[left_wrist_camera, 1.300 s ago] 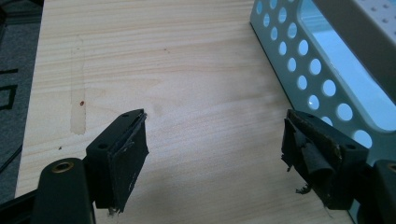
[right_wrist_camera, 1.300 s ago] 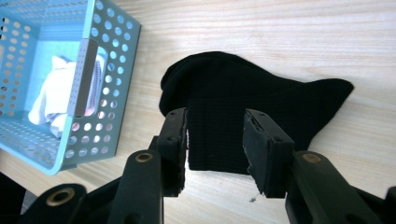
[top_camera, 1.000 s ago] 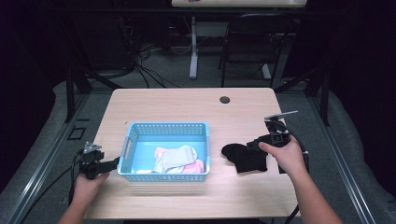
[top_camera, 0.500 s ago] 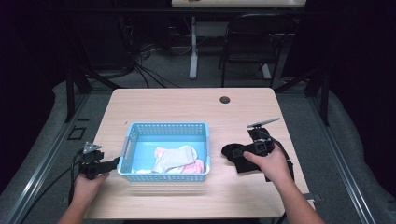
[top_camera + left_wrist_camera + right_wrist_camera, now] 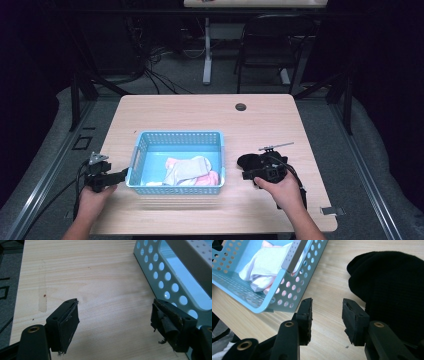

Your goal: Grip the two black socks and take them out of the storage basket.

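Wood surface (image 5: 190, 112): pale, bare across the far half, with a dark round hole (image 5: 241, 107) near the far edge.
Left gripper (image 5: 119, 176): at the near-left edge, fingers (image 5: 65, 325) wide apart over bare wood, just beside the basket's perforated wall.
Blue basket (image 5: 141, 150): centre-left, holding white and pink cloths (image 5: 190, 170) (bunched towards its right end).
Right gripper (image 5: 246, 175): fingers (image 5: 305, 317) partly apart, empty, between basket corner and black cloth.
Black cloth (image 5: 392, 287): crumpled right of the basket, apart from it.
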